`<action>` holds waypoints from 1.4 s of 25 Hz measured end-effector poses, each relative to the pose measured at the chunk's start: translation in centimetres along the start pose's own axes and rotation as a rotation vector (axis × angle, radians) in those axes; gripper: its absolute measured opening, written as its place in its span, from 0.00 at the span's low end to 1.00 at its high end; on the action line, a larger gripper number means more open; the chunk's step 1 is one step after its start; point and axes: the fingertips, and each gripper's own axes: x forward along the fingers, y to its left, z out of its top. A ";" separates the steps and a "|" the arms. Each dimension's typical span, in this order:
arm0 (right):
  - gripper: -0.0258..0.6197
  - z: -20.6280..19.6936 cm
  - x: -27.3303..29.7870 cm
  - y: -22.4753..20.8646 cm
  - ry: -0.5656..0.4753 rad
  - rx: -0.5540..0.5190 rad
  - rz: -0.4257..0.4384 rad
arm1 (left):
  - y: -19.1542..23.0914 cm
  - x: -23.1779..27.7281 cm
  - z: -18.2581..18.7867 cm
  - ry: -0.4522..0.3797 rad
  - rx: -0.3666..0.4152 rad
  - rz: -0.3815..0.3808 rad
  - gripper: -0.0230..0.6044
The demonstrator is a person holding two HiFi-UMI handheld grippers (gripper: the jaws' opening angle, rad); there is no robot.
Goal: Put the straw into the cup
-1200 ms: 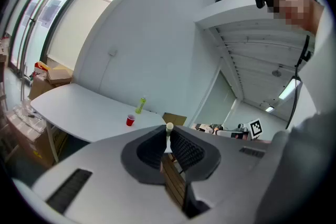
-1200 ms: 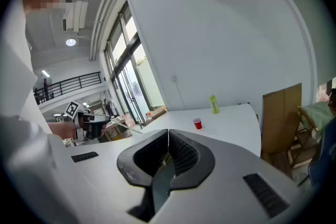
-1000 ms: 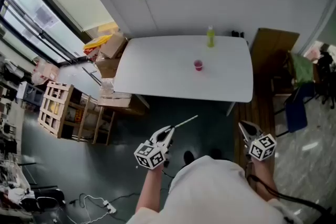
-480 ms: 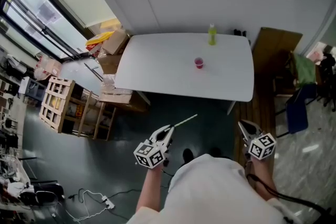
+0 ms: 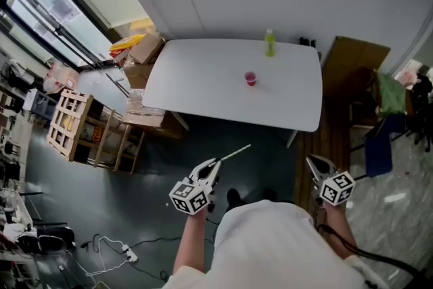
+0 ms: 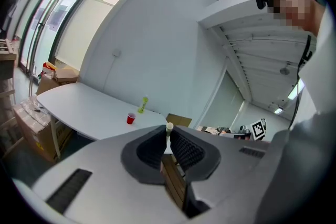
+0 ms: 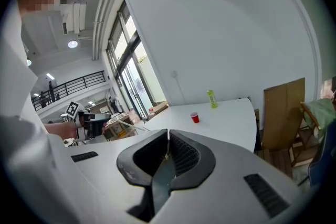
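- The head view alone showed the whole straw [image 5: 235, 153]: a thin pale stick jutting from the left gripper [image 5: 215, 164] and slanting up toward the desk [image 5: 203, 81], well short of its near edge and over the dark floor.
- In the left gripper view, the straw was only a round pale end poking up between the fingers, which pinched it.
- The right gripper view showed the right gripper [image 7: 167, 137] with its fingers pressed together and nothing between them. In the head view it hung off the desk's near right corner, well apart from the desk.
- All three views caught the red cup [image 5: 250, 78] upright near the middle of the desk, and the green bottle [image 5: 269, 42] upright at the desk's far edge, by the wall.
- Only the head view took in the cardboard boxes [image 5: 142, 54] at the desk's left end.
- Count: one straw, one cup, one bottle, one desk, two grippers.
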 end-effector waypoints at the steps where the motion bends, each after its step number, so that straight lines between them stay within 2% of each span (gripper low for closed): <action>1: 0.10 0.0 -0.1 -0.3 0.003 -0.003 0.002 | -0.1 0.1 -0.1 -0.003 -0.002 0.003 0.08; 16: 0.10 0.6 0.4 -2.0 0.020 -0.004 0.024 | -0.6 2.2 -0.2 -0.010 -0.016 0.019 0.08; 35: 0.10 4.0 7.6 -3.7 0.025 0.021 -0.034 | 5.6 8.2 4.0 0.046 -0.016 -0.042 0.08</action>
